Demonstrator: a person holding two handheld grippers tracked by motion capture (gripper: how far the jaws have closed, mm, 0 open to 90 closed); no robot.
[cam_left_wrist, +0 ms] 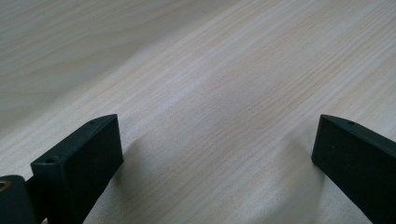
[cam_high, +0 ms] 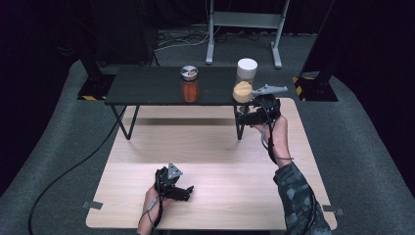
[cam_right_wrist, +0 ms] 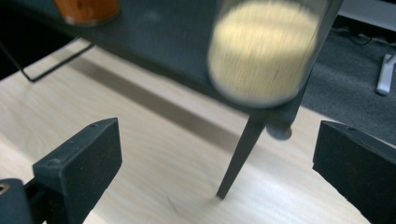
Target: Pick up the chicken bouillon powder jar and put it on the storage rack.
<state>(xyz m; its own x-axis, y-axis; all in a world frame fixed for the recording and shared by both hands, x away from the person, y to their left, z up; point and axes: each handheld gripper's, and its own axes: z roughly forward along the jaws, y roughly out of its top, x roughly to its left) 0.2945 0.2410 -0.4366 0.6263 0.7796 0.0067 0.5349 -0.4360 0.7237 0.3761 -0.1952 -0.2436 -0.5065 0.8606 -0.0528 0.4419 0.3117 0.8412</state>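
Two jars stand on a low black shelf [cam_high: 147, 85] at the far side of the wooden table [cam_high: 220, 147]. One has a silver lid and orange contents [cam_high: 190, 84]. The other has a white lid and pale yellow contents [cam_high: 244, 81] and stands at the shelf's right end. My right gripper [cam_high: 243, 116] sits just below and in front of that jar, open with nothing between its fingers. In the right gripper view [cam_right_wrist: 217, 154] the pale jar [cam_right_wrist: 261, 51] looms blurred above the jaws, apart from them. My left gripper [cam_high: 185, 192] rests open near the table's front edge [cam_left_wrist: 217, 154].
A thin black shelf leg [cam_right_wrist: 238, 158] stands on the table just ahead of my right gripper. The orange jar [cam_right_wrist: 86, 9] shows at that view's top left. Grey carpet surrounds the table, with a cable [cam_high: 63, 176] at the left and a metal stand [cam_high: 244, 29] behind.
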